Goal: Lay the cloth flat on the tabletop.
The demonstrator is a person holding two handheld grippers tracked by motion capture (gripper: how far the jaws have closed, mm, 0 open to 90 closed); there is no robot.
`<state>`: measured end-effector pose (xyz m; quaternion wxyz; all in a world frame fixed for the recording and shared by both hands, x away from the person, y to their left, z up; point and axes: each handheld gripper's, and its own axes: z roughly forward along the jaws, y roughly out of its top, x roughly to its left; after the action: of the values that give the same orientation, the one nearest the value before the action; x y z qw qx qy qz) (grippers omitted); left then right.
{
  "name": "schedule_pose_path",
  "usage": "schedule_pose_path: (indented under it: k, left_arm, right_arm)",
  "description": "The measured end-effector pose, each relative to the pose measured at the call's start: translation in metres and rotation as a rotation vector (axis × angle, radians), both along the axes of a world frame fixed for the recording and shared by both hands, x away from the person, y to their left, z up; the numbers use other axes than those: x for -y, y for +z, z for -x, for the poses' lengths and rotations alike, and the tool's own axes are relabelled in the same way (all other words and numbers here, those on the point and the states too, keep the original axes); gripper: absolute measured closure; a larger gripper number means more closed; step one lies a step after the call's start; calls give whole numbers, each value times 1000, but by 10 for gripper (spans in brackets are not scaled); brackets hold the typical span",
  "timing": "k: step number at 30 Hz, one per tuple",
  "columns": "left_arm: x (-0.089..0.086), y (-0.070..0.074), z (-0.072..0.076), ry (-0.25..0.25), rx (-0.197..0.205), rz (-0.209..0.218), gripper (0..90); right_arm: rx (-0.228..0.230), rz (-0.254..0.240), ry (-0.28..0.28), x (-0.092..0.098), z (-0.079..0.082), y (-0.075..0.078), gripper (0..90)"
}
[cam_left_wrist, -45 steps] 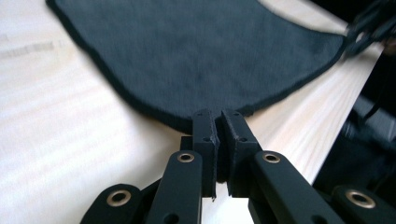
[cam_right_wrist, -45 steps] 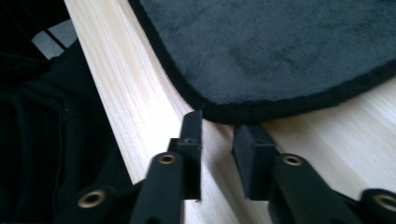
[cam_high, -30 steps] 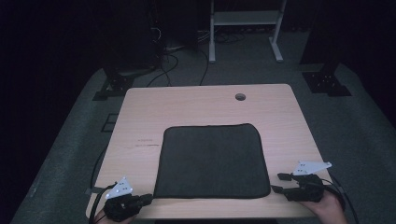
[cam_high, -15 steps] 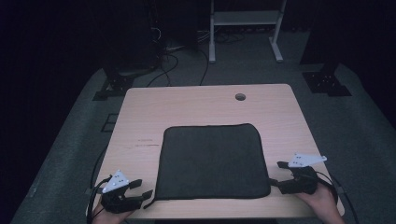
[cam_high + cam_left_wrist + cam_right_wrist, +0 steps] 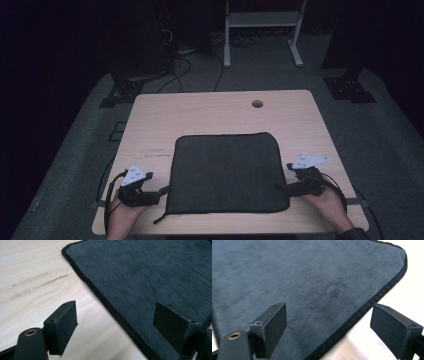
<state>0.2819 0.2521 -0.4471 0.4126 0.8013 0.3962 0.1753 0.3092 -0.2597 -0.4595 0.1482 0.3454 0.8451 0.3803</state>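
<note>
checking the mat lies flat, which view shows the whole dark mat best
The high view: the dark mat shows whole, flat on the table, all four edges visible. The left gripper view shows just its left edge and one corner; the right gripper view, its right edge and a rounded corner.

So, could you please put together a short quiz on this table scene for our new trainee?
1. True or false: the dark mat lies flat on the wooden table.
2. Which tongs are clamped on the mat? A) the left tongs B) the right tongs C) neither
3. Fill in: near the table's far edge there is a round ____.

Key
1. True; it lies spread out on the tabletop.
2. C; both have just been opening, and in the left and right gripper views the pads stand apart, pressing on nothing, over the mat's edge.
3. hole
</note>
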Motion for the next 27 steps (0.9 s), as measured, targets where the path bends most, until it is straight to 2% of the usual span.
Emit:
schedule_pose_path:
  k: [5,6,7,12,16,17,18,19,23,27]
  left_arm:
    - [7,-5,-25,16,-10,-13,127]
    - [7,-5,-25,16,-10,-13,127]
    - [9,-7,-33,25,-15,-15,127]
    - [14,-14,-53,60,-41,-33,134]
    - [19,-18,-65,69,-60,-43,165]
    - [20,-19,-68,75,-65,-48,219]
    - [22,-20,-70,84,-74,-64,231]
    - [23,-21,-71,95,-74,-70,237]
    - [24,-24,-74,110,-57,-95,366]
    - [24,-26,-76,121,-60,-104,419]
  right_arm:
    - [6,27,-61,4,-14,-7,92]
    - [6,27,-61,4,-14,-7,92]
    - [4,29,-110,10,-19,-10,90]
    - [0,49,-221,28,-30,-15,89]
    - [-14,51,-293,42,-38,-21,80]
    - [-17,54,-314,45,-40,-22,80]
    - [-21,55,-327,48,-41,-23,80]
    - [-18,57,-336,50,-41,-24,80]
    - [-13,48,-343,55,-43,-25,74]
    - [-8,47,-340,57,-43,-26,66]
